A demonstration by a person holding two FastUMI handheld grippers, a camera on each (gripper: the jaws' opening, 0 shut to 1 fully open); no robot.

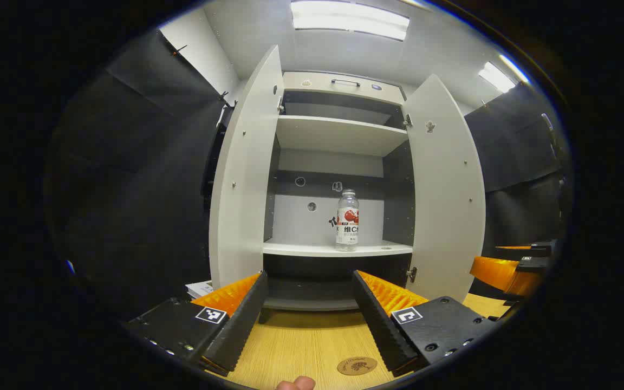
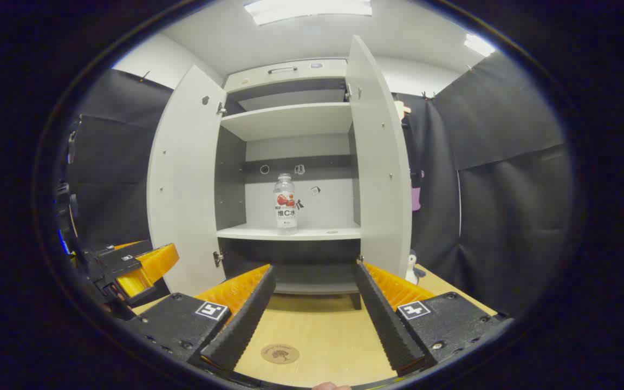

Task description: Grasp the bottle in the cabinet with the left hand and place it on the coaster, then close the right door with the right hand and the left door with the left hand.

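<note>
The bottle (image 1: 348, 219) stands upright on the lower shelf (image 1: 339, 249) of the cabinet (image 1: 339, 89), right of the shelf's middle in the left gripper view. It is clear, with a pale cap and a white label bearing a red picture; the rig rules keep its print unread. Both cabinet doors stand wide open: the left door (image 1: 244, 179) and the right door (image 1: 447, 200). A second, bare shelf sits higher up, and a dark handle shows on the cabinet's top panel.

The left hand-held gripper (image 1: 309, 281) is held low over the wooden desk (image 1: 306, 336), its fingers spread apart with nothing between them. The round brown coaster (image 1: 357, 366) lies on the desk just in front of it, stamped with a small design too fine to make out. The right hand-held gripper (image 2: 314, 273) is likewise spread wide and empty, facing the cabinet, with the coaster between its fingers in its own view. Each gripper carries small black-and-white square markers.
</note>
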